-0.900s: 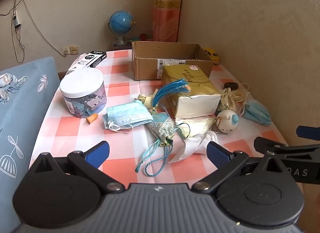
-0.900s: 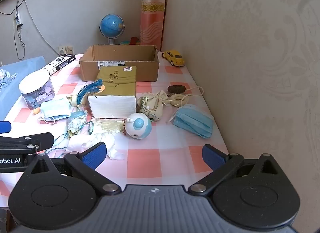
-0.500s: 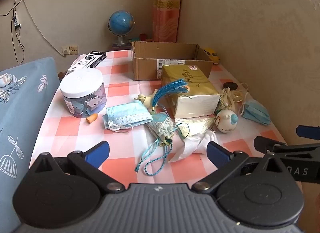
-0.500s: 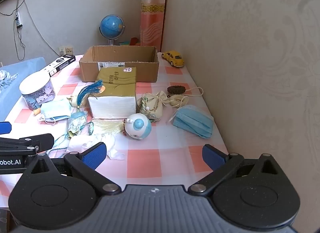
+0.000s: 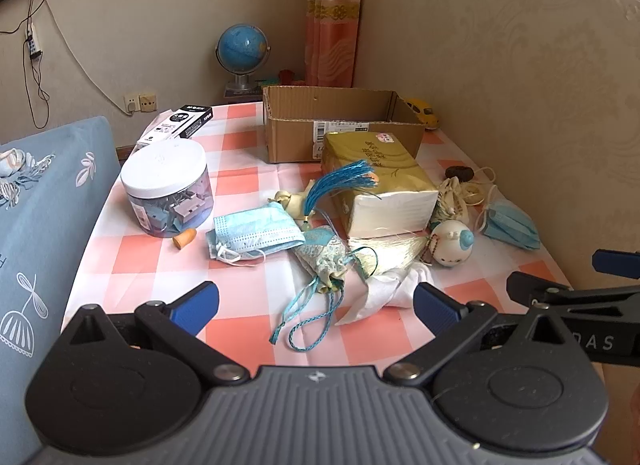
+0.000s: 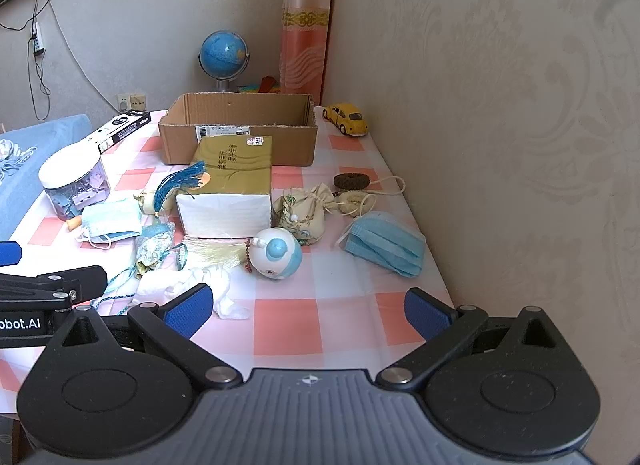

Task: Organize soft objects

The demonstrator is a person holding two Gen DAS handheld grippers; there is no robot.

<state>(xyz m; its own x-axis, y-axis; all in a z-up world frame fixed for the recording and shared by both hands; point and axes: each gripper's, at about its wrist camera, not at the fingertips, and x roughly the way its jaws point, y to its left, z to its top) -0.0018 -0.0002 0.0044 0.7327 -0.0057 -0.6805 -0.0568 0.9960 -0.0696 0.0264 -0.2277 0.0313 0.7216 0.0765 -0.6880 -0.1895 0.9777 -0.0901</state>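
Note:
Soft things lie on a pink checked tablecloth (image 5: 248, 325): a blue face mask (image 5: 256, 231) at left, a second blue mask (image 6: 384, 243) at right, a gold tissue pack (image 5: 380, 181), a blue sachet with cords (image 5: 322, 255), a cream pouch (image 6: 306, 211), a white cloth (image 6: 188, 285) and a round white-and-blue toy (image 6: 276, 253). An open cardboard box (image 5: 340, 121) stands behind them. My left gripper (image 5: 316, 305) is open and empty, above the near table edge. My right gripper (image 6: 306, 311) is open and empty, to its right.
A clear jar with a white lid (image 5: 168, 189) stands at left, an orange cap (image 5: 185, 237) beside it. A black-and-white box (image 5: 180, 127), a globe (image 5: 242, 51) and a yellow toy car (image 6: 346, 118) are at the back. A wall runs along the right edge.
Both grippers have edged slightly forward over the table. Nothing on the table has moved.

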